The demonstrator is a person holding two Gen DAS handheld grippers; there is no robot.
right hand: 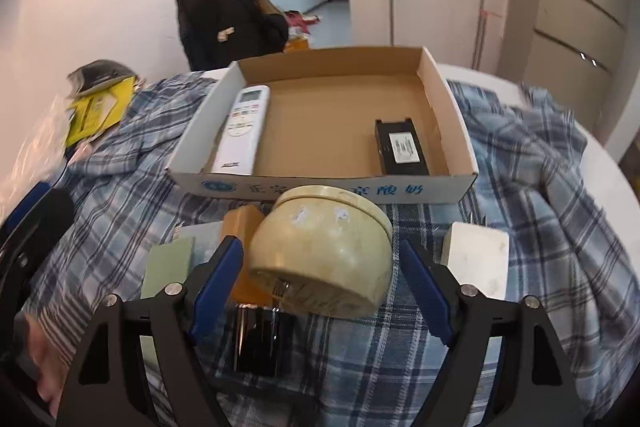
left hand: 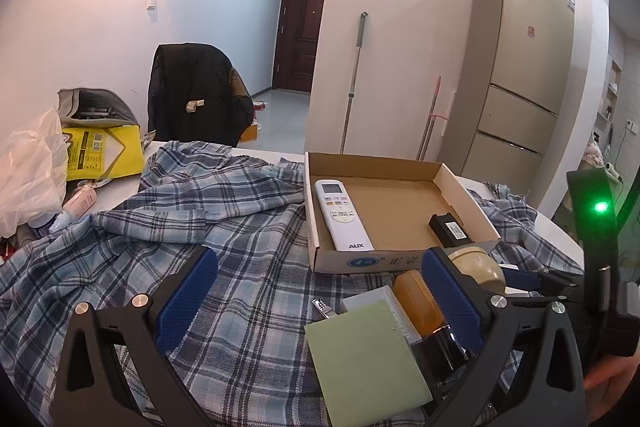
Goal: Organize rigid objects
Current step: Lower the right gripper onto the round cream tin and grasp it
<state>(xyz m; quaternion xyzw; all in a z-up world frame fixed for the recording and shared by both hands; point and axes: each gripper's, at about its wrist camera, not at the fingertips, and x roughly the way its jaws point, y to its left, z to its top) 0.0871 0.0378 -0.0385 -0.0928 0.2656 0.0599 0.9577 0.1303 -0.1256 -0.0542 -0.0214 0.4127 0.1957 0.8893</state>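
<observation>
Blue pads line both fingers of the right gripper, and they stand wide apart with nothing squeezed between them. Right in that gap sits the cream round tin, lying tipped on its side so its lid faces up and away toward the box. The left pad looks very close to the tin, maybe touching, while the right pad is a little apart from it. Under the tin lies a shiny black thing, and just beside it on the right is a white block. An orange block and a green pad sit on the left side. The left gripper is also spread wide and holds nothing; it hovers over the checked cloth, with the green pad near its right finger. So the right hand is the nearer one to the tin. Straight ahead, just past the tin, is the cardboard box. Inside it, a white remote lies along the left wall and a small black box lies near the right wall, both pointing front to back. I think the bare middle of the box is where the tin could go, so the move is close, lift, and push forward.
</observation>
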